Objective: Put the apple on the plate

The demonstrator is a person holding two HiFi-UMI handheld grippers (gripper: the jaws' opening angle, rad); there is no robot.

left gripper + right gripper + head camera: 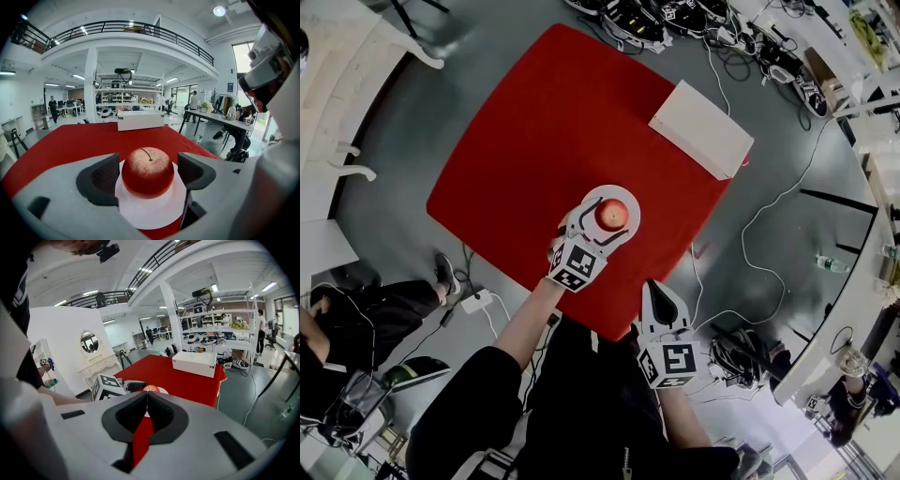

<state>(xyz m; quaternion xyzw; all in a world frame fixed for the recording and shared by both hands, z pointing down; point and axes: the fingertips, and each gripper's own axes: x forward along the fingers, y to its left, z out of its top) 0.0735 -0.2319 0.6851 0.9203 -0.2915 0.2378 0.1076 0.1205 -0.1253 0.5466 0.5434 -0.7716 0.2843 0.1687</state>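
Head view looks steeply down over the red table (534, 141). Left gripper view sits low, close to the plate (150, 211), facing the white box (140, 120) at 12 o'clock. Right gripper view, farther back, shares red table and white box.

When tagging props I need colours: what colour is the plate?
The plate is plain white, clearest in the left gripper view.

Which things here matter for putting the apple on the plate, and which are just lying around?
Job:
apple
plate under it
left gripper, open around the apple

Lying about:
white box on the red table
right gripper, shut, empty
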